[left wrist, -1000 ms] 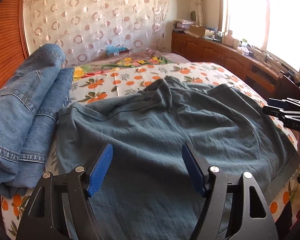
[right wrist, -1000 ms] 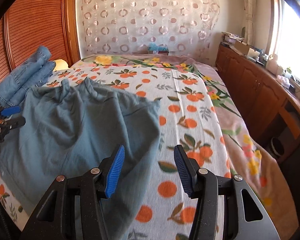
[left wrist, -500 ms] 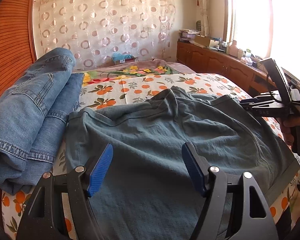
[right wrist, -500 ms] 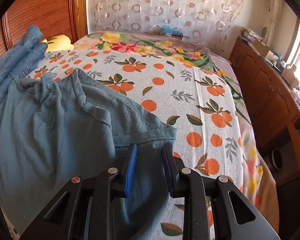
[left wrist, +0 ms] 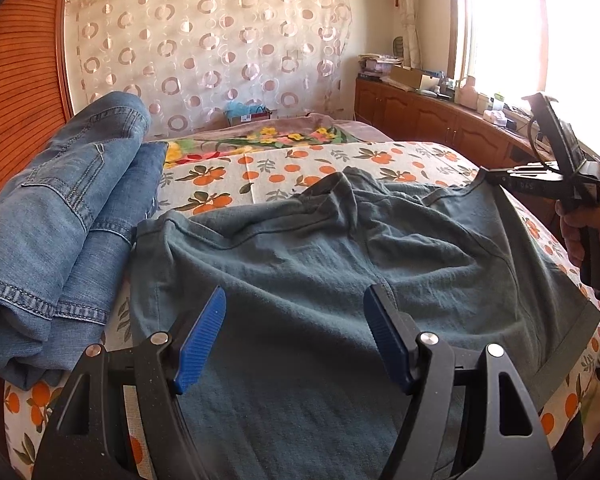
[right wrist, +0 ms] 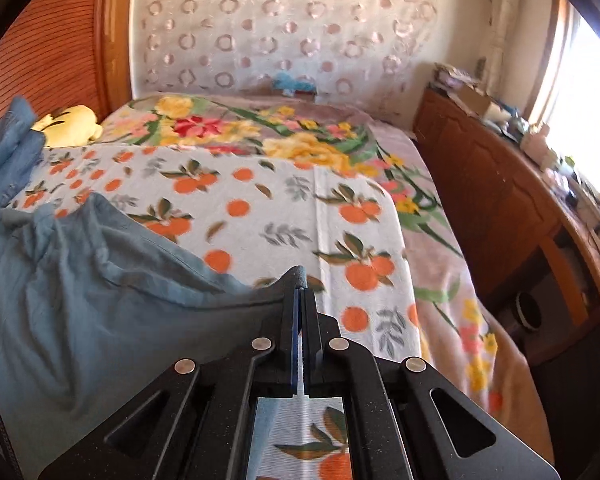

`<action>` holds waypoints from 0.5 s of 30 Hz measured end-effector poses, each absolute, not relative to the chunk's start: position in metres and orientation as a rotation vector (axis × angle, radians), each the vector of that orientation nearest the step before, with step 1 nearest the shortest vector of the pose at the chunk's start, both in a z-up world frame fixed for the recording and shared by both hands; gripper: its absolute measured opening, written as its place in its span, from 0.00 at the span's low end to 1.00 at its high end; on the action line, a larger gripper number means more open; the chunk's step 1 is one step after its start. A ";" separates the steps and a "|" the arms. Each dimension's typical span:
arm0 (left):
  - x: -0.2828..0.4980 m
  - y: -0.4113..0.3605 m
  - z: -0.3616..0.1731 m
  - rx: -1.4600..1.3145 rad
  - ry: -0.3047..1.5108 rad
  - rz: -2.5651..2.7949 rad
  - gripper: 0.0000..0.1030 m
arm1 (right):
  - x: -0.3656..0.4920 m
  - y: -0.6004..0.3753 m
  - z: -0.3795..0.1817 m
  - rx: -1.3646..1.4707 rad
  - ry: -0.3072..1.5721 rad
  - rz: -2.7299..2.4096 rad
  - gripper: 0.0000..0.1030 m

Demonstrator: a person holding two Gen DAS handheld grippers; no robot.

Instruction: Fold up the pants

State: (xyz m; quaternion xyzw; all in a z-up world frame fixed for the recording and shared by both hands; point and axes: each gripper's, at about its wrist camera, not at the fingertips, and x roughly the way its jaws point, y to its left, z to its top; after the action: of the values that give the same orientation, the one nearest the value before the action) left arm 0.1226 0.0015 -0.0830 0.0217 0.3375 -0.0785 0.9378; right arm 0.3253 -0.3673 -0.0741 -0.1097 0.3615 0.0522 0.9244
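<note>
Grey-green shorts [left wrist: 300,280] lie spread on the bed, waistband near me. My left gripper [left wrist: 294,330] is open above the middle of the shorts, touching nothing. My right gripper [right wrist: 300,292] is shut on the far right corner of the shorts [right wrist: 100,300] and lifts that edge a little off the bed. The right gripper also shows in the left wrist view [left wrist: 496,176], at the far right hem, held by a hand.
Folded blue jeans [left wrist: 60,220] lie at the left edge of the bed. The bed has an orange-print sheet [right wrist: 300,208] and a floral blanket [right wrist: 300,140] further back. A yellow plush toy [right wrist: 72,124] lies by the headboard. Wooden cabinets [right wrist: 500,200] run along the right.
My right gripper has closed on the corner of the shorts and raised it. My left gripper has stayed open over the shorts, shifting only slightly.
</note>
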 end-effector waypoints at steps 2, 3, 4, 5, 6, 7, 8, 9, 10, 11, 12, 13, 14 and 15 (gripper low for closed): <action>0.122 0.002 -0.083 0.043 0.691 -0.160 0.70 | 0.325 -0.371 -0.081 -0.207 0.761 0.120 0.01; 0.122 0.002 -0.083 0.042 0.691 -0.160 0.70 | 0.324 -0.372 -0.082 -0.201 0.763 0.123 0.01; 0.123 0.002 -0.083 0.042 0.693 -0.159 0.70 | 0.320 -0.372 -0.081 -0.190 0.754 0.131 0.01; 0.122 0.002 -0.083 0.041 0.694 -0.158 0.70 | 0.315 -0.374 -0.079 -0.176 0.746 0.147 0.01; 0.123 0.002 -0.083 0.040 0.694 -0.156 0.70 | 0.310 -0.375 -0.076 -0.165 0.740 0.164 0.05; 0.122 0.002 -0.084 0.039 0.694 -0.154 0.70 | 0.302 -0.375 -0.074 -0.161 0.732 0.176 0.05; 0.122 0.002 -0.084 0.038 0.694 -0.152 0.70 | 0.294 -0.375 -0.071 -0.163 0.726 0.191 0.07; 0.122 0.002 -0.084 0.039 0.692 -0.150 0.70 | 0.283 -0.374 -0.069 -0.163 0.719 0.209 0.09; 0.122 0.002 -0.084 0.041 0.692 -0.148 0.70 | 0.272 -0.375 -0.069 -0.160 0.714 0.227 0.11; 0.122 0.001 -0.084 0.044 0.691 -0.144 0.70 | 0.260 -0.373 -0.070 -0.159 0.710 0.240 0.18; 0.122 0.001 -0.084 0.047 0.690 -0.142 0.70 | 0.248 -0.371 -0.072 -0.161 0.703 0.254 0.22; 0.121 0.000 -0.084 0.051 0.689 -0.141 0.70 | 0.237 -0.370 -0.074 -0.165 0.697 0.266 0.24; 0.121 0.000 -0.084 0.054 0.688 -0.140 0.70 | 0.227 -0.369 -0.076 -0.169 0.694 0.274 0.27; 0.121 -0.001 -0.084 0.058 0.688 -0.137 0.70 | 0.218 -0.368 -0.077 -0.167 0.694 0.277 0.32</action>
State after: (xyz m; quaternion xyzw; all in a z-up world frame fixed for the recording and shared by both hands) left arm 0.1212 -0.0010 -0.0839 0.0286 0.3368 -0.0673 0.9387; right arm 0.2183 -0.3684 -0.0771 -0.0817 0.3384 0.1350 0.9277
